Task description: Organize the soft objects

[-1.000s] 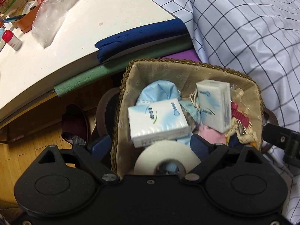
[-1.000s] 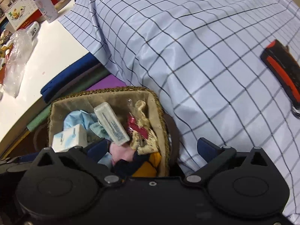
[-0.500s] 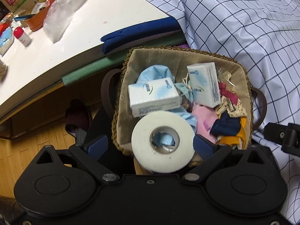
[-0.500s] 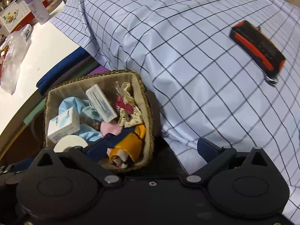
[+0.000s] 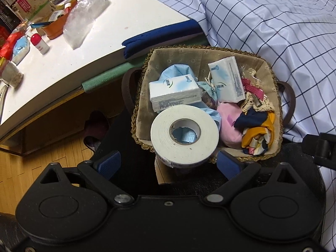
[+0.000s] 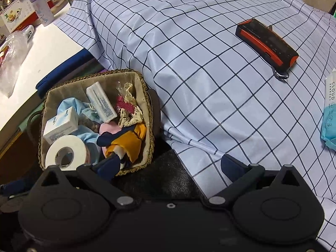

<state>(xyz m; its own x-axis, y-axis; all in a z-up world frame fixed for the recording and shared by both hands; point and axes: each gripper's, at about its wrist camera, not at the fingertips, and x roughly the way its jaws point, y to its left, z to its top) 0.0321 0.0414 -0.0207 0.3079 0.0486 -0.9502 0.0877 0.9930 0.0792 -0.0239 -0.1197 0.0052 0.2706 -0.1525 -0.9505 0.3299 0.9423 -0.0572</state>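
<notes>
Left gripper point(image 5: 169, 164) points steeply down over the near rim of the woven basket point(image 5: 145, 96). Its jaws stand wide apart and empty; they have just been opening. The white tissue roll point(image 5: 184, 135) lies at the basket's near edge, tilted, overhanging the rim, and sits between and just beyond the two blue pads, touching neither.

Deeper in the basket: a tissue pack point(image 5: 174, 93) lying flat just behind the roll, a second tissue pack point(image 5: 227, 82) propped upright to its right, light blue cloth point(image 5: 176, 71) under both, a pink cloth point(image 5: 229, 124), a navy-and-mustard fabric bundle point(image 5: 258, 132) at the right near corner, and lace trim point(image 5: 252, 103) above it.

Right gripper point(image 6: 168, 168) also points down, jaws spread and empty. The basket point(image 6: 150, 113) lies to its left; the left pad overlaps the basket's near rim in view, contact unclear. The right pad hangs over the checked cloth point(image 6: 210, 84). A black-and-orange device point(image 6: 266, 45) rests on that cloth, well apart from the basket.
</notes>
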